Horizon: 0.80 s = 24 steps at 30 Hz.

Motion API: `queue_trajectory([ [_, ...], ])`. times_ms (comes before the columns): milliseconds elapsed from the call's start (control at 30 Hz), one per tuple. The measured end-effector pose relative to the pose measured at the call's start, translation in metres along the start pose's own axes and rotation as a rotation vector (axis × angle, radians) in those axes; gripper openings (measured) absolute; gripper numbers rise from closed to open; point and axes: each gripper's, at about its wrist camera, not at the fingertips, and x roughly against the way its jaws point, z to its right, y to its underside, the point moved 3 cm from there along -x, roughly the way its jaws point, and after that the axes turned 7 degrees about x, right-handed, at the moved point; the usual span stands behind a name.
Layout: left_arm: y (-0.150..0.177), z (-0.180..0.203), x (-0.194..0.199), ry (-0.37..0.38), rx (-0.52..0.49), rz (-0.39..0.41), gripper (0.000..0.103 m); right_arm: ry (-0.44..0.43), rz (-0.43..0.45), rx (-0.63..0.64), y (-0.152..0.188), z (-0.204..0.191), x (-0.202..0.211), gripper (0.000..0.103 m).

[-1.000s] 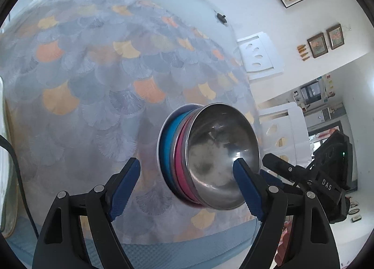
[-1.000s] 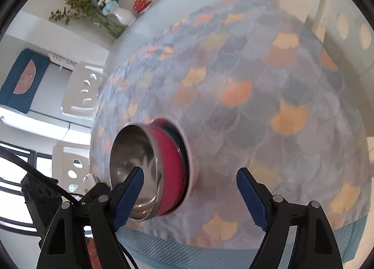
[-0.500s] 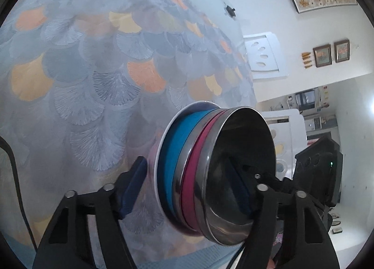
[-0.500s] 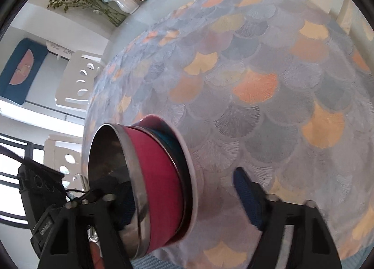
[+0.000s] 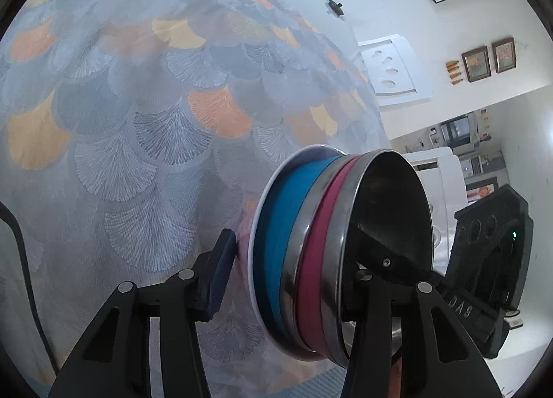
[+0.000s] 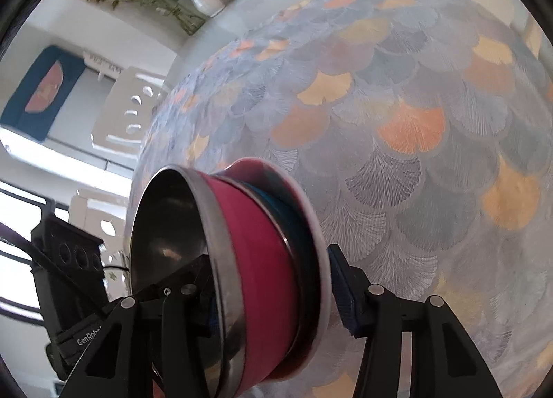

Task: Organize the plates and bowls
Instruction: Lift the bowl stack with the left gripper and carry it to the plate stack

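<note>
Steel rims catch our eye first from the left wrist: the stack [image 5: 331, 253] of nested bowls, a blue one under a pink one, sits on a white plate [image 5: 257, 235] on the fan-patterned tablecloth [image 5: 138, 121], near the table's front edge. Our left gripper [image 5: 293, 266] has just been closing with the stack between its jaws, one blue pad just beside the plate's underside, the other finger reaching inside the top steel bowl [image 5: 394, 211]. We cannot tell whether the pads actually press yet, since the inner pad is lost in the bowl's dark hollow.

From the right wrist we see the same stack [image 6: 249, 277] from its other side. Our right gripper [image 6: 273, 280] has likewise been closing around it, one pad at the plate's rim [image 6: 319, 253], the other finger inside the steel bowl [image 6: 166, 235]; firm contact is again unclear, and this view is slightly blurred.

We judge the risk to be uneven squeezing: if one pair bites before the other, the nested bowls could slip on the plate, tilt, or slide off the table edge.
</note>
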Motion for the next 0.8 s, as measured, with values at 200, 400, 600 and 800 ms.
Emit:
queue_trajectory([
  [200, -0.003, -0.003, 0.005, 0.005, 0.003, 0.006, 0.044, 0.029, 0.003, 0.053, -0.003, -0.01, 0.0, 0.05],
  [400, -0.007, 0.001, 0.013, 0.025, -0.004, 0.037, 0.044, 0.029, 0.037, 0.08, -0.005, -0.018, 0.007, 0.049],
  [600, -0.005, 0.008, 0.027, 0.032, -0.025, 0.073, 0.044, 0.011, 0.078, 0.074, -0.007, -0.026, 0.02, 0.049],
  [800, -0.004, 0.011, 0.051, 0.061, -0.012, 0.109, 0.044, 0.01, 0.111, 0.098, -0.006, -0.046, 0.035, 0.049],
])
